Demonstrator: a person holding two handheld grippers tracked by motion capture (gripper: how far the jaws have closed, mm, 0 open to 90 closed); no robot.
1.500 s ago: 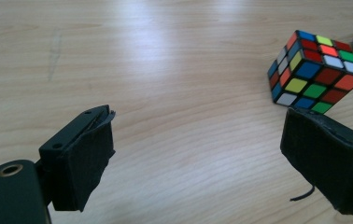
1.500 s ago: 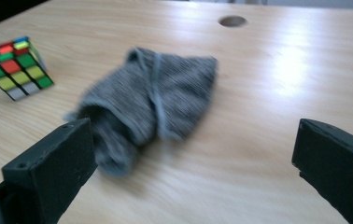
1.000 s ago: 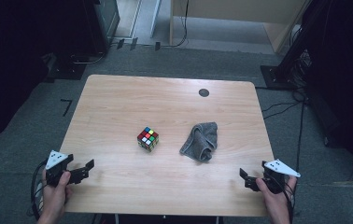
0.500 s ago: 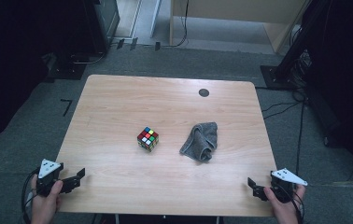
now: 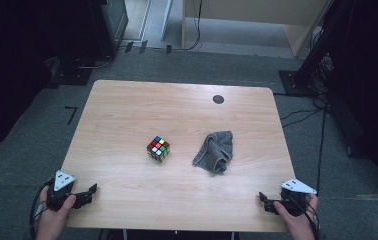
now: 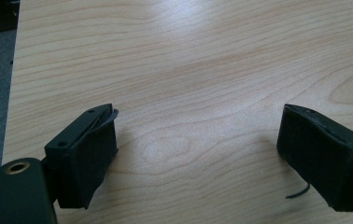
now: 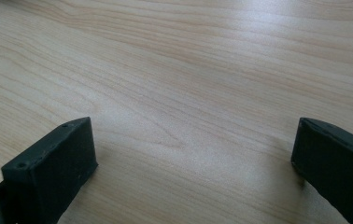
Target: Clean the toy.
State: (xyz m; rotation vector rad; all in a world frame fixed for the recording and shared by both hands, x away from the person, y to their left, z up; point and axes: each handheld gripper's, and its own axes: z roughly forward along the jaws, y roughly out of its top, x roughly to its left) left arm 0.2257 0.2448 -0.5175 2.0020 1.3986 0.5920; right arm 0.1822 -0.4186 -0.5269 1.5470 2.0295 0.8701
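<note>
left gripper point(image 5: 91, 191) jaws apart, holding nothing, right gripper point(image 5: 263, 200) likewise, both over bare table point(image 5: 177, 110) edge

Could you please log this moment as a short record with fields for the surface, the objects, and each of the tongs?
surface: wooden table, small dark round mark near its far edge
cube: puzzle cube near the table's middle, touched by nothing
cloth: crumpled grey cloth to the right of the cube, apart from it
left tongs: left tongs at the near left corner, jaws apart, nothing between them
right tongs: right tongs at the near right corner, jaws apart, nothing between them
</note>
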